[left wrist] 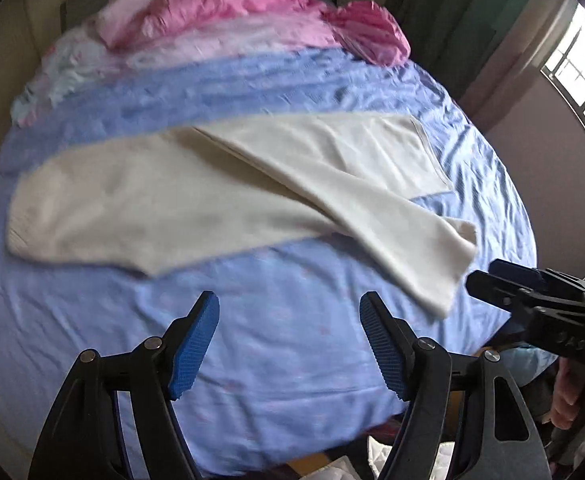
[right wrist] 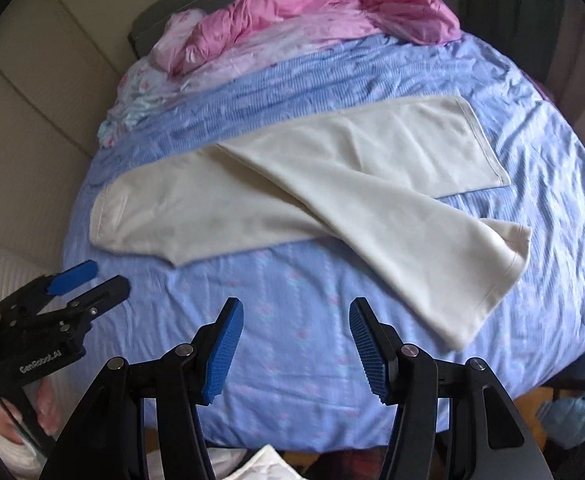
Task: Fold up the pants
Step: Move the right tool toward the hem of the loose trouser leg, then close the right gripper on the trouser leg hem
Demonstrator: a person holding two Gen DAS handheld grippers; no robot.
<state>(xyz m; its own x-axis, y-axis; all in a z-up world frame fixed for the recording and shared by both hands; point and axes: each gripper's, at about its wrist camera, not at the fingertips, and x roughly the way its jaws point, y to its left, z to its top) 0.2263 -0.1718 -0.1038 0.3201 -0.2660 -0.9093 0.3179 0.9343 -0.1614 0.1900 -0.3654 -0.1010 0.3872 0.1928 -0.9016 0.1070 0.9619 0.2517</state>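
Observation:
Cream pants (left wrist: 196, 196) (right wrist: 292, 184) lie flat on the blue bed, waistband at the left, the two legs spread apart toward the right. The near leg's hem (right wrist: 488, 280) points toward the front right. My left gripper (left wrist: 288, 312) is open and empty above the blue sheet, short of the pants. My right gripper (right wrist: 296, 316) is open and empty too, above the sheet in front of the pants. Each gripper shows in the other's view: the right one (left wrist: 492, 280) near the leg hem, the left one (right wrist: 100, 276) at the bed's left edge.
A blue sheet (left wrist: 276, 360) (right wrist: 292, 368) covers the bed. Pink and pale bedding (left wrist: 236, 12) (right wrist: 292, 8) is piled at the head. A wall runs along the left, a window (left wrist: 580, 76) is at the right. White items lie below the bed's front edge (right wrist: 264, 464).

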